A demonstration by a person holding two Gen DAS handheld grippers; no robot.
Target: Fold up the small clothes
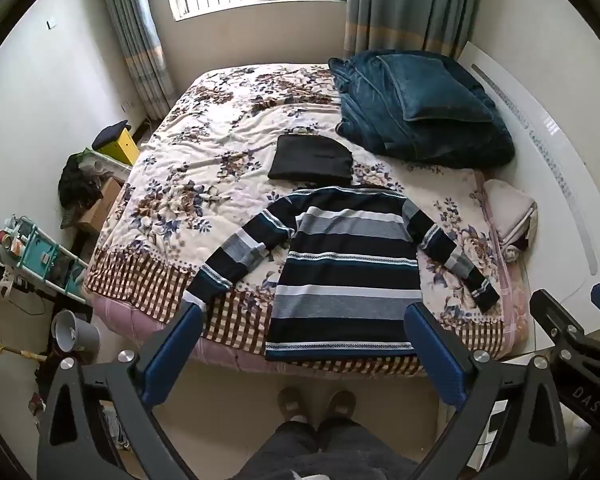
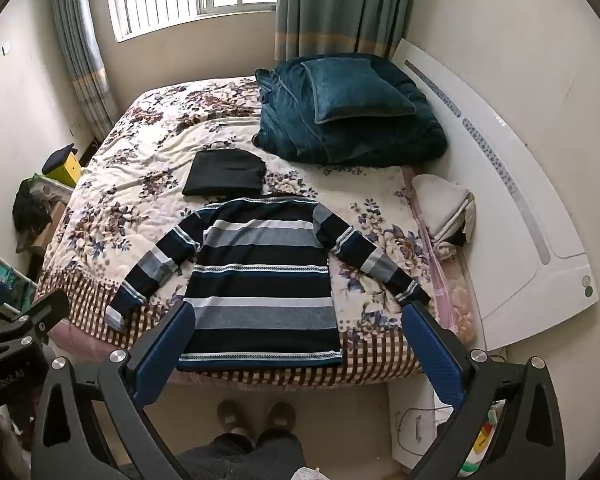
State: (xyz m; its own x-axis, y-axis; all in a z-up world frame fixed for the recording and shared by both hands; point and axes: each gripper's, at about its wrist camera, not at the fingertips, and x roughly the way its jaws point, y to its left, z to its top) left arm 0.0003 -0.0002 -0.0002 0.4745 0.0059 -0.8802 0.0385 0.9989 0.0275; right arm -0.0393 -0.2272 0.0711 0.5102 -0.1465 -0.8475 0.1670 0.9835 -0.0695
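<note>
Black folded garment (image 1: 311, 159) just beyond striped sweater (image 1: 342, 276) — both grippers' fingers (image 1: 176, 354) apart.

Bed (image 1: 188, 168) w/ striped sweater (image 1: 340, 276), black folded garment (image 1: 310, 158), teal blanket (image 1: 420, 112).

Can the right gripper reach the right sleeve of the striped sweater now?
Probably yes. The right gripper is open and holds nothing, and the right sleeve of the striped sweater lies flat and uncovered on the bed.

Person's legs (image 1: 300, 452) cut off below
</note>
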